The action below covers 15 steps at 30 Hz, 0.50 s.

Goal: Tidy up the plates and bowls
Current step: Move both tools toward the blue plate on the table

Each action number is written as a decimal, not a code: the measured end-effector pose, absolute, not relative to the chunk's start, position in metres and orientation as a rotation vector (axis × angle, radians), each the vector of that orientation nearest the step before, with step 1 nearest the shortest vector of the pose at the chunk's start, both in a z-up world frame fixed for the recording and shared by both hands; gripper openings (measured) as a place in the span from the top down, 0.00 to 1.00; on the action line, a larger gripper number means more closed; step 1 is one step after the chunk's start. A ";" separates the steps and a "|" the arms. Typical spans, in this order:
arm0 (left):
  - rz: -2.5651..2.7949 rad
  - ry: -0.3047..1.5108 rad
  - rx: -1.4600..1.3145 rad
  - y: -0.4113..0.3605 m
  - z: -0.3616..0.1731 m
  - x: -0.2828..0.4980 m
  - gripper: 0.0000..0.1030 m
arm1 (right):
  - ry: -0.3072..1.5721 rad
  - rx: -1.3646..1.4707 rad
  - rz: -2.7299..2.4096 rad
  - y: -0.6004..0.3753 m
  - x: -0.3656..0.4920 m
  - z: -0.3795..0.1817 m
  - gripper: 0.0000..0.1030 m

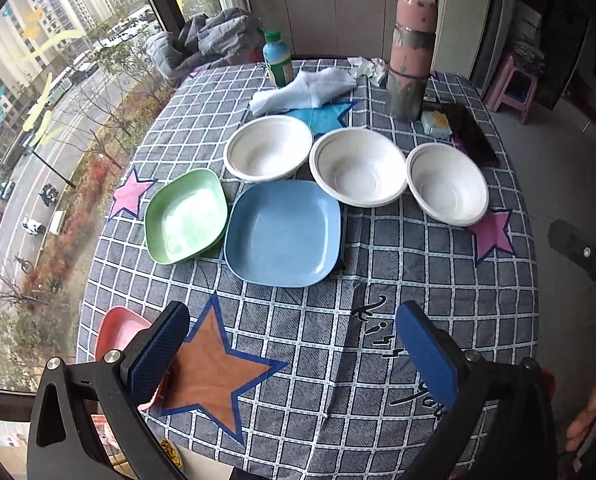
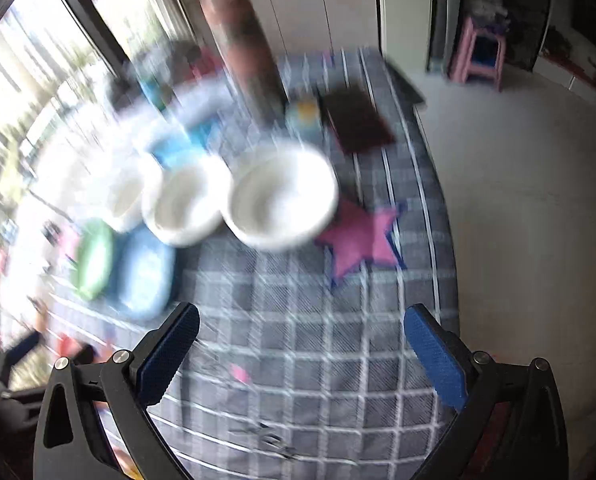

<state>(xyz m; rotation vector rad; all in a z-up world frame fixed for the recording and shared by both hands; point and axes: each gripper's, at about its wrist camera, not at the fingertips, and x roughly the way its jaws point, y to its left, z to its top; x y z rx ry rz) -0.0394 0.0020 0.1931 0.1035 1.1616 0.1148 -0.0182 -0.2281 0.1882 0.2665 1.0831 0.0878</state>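
Observation:
Three white bowls stand in a row on the checked tablecloth: left [image 1: 268, 148], middle [image 1: 357, 166], right [image 1: 447, 184]. In front of them lie a green square plate [image 1: 186, 216] and a blue square plate [image 1: 284, 232]. A pink plate [image 1: 116, 332] lies at the near left edge, partly hidden by my left finger. My left gripper [image 1: 294, 344] is open and empty above the near table. My right gripper [image 2: 301, 344] is open and empty; its view is blurred, with the right bowl [image 2: 282, 200], middle bowl [image 2: 186, 204], blue plate [image 2: 144, 272] and green plate [image 2: 94, 258] ahead.
At the back stand a tall pink and grey cylinder [image 1: 411, 56], a green-capped bottle [image 1: 278, 58], a white cloth [image 1: 301, 90], crumpled tissue [image 1: 367, 66], a dark book [image 1: 471, 132] and a small packet [image 1: 435, 122]. The table's right edge drops to the floor [image 2: 537, 200]. A pink stool [image 1: 509, 84] stands beyond.

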 end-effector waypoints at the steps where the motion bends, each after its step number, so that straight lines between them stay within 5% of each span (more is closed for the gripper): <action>1: 0.126 1.162 0.115 0.001 0.200 -0.036 0.00 | 1.092 0.264 0.103 -0.227 -0.017 0.192 0.00; 15: 0.098 1.247 0.123 0.049 0.190 0.005 0.00 | 1.285 0.143 0.085 -0.160 0.013 0.181 0.00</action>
